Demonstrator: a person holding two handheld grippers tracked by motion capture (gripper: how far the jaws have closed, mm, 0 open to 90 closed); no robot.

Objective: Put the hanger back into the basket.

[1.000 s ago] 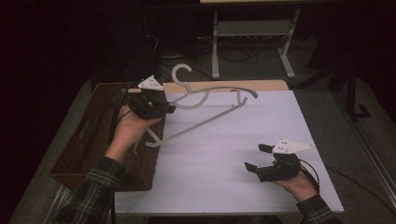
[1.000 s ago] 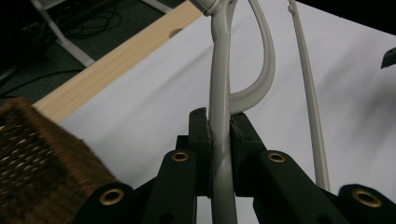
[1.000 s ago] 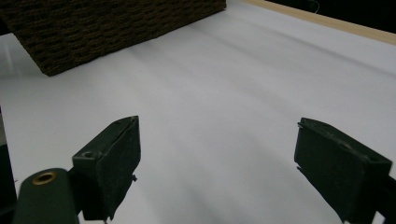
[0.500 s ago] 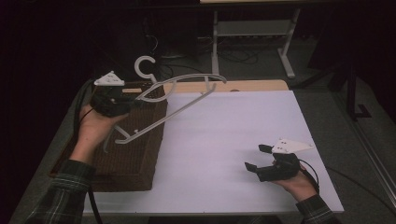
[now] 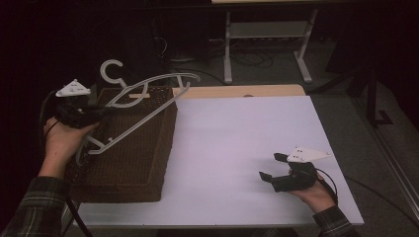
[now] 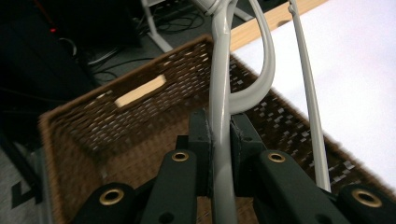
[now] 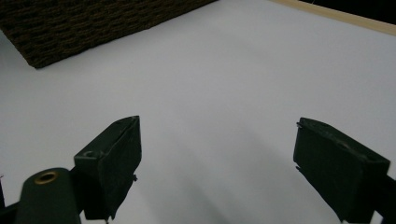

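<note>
- Our left claw [image 5: 96, 114] is clamped tight on the grey hanger [image 5: 143, 106]; in the left gripper view the two black pads [image 6: 201, 140] squeeze one of its curved arms from both sides.
- We hold that hanger in the air above the woven basket [image 5: 143, 163], tilted, with its hook [image 5: 111, 71] up past the basket's far left corner and its straight bar slanting down towards our hand.
- The basket sits at the left end of the white bench [image 5: 247, 148], and we can see its wooden handle slot [image 6: 140, 91] in the far wall from the left gripper view.
- Our right claw [image 5: 274, 167] rests low over the near right part of the bench, well apart from the basket.
- Its jaws stand wide open with nothing between them, just bare white bench in the right gripper view.
</note>
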